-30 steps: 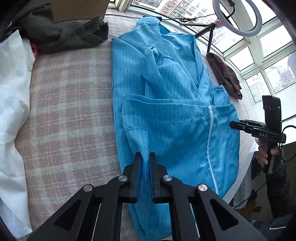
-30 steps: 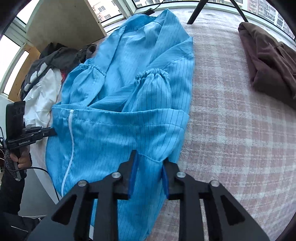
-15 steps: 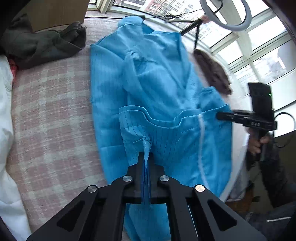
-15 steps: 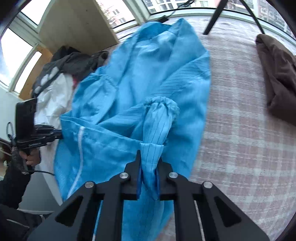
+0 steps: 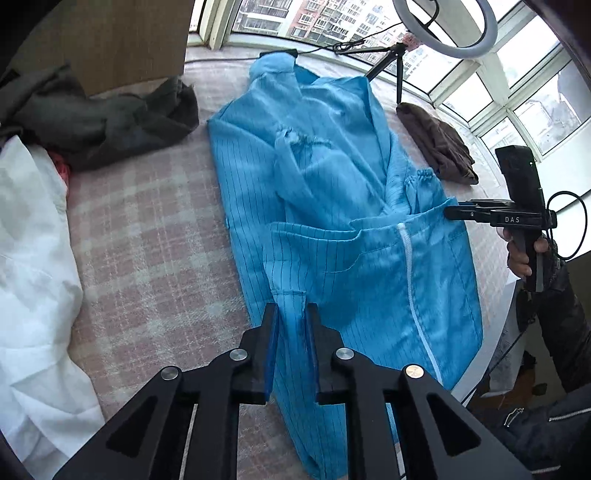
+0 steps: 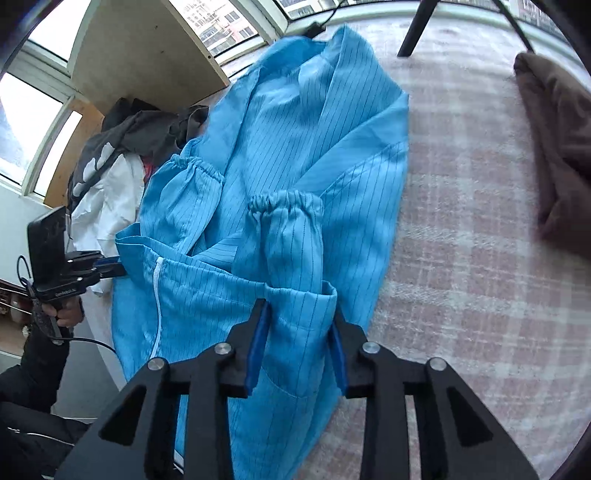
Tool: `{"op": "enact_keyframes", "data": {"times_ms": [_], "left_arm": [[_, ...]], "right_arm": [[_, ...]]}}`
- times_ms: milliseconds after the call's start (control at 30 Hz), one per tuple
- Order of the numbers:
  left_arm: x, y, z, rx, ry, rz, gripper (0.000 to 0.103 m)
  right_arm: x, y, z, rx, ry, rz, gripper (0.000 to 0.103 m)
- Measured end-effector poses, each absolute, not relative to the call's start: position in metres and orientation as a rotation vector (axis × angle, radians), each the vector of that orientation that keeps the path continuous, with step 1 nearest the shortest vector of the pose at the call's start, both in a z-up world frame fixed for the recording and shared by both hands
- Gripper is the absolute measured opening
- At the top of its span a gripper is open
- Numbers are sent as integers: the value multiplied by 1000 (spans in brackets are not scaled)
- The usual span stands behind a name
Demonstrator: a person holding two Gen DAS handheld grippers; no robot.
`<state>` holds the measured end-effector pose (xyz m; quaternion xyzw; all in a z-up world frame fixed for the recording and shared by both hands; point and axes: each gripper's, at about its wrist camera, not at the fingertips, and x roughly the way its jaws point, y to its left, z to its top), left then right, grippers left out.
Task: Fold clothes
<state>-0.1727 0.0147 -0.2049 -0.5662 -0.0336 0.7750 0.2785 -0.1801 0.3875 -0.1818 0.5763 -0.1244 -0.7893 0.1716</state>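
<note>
A blue pinstriped coat point(image 5: 332, 221) with a white zipper point(image 5: 413, 280) lies lengthwise on a bed covered by a pink-and-white plaid blanket point(image 5: 147, 240), filling the middle of both wrist views. Its lower part is folded up over the body, and both elastic-cuffed sleeves are laid across the chest.

At the bottom centre of the left wrist view, the left tongs point(image 5: 290, 321) have just been opening; a ridge of the coat's folded hem stands between the parted pads, which no longer press on it. At the bottom centre of the right wrist view, the right tongs point(image 6: 299, 325) have likewise just been opening and stand released, straddling the folded edge just below one sleeve's cuff point(image 6: 284, 201), the fabric loose between the pads.

A dark grey garment point(image 5: 110, 122) sits at the upper left of the left view, with white cloth point(image 5: 33, 258) along the left edge. A brown garment point(image 5: 439, 147) lies at the upper right, below a ring light point(image 5: 443, 29) on a tripod.
</note>
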Motion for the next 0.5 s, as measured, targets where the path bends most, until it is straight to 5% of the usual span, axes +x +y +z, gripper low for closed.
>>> {"op": "enact_keyframes", "data": {"times_ms": [200, 333, 500], "left_arm": [[-173, 19, -200, -1488, -47, 2106, 16], [-176, 26, -210, -1487, -73, 2094, 16], [-175, 32, -222, -1480, -112, 2088, 16]], "right_arm": [[-183, 350, -122, 1453, -188, -2338, 37], [-213, 277, -133, 1428, -125, -2169, 10], [-267, 204, -186, 1538, -33, -1952, 10]]}}
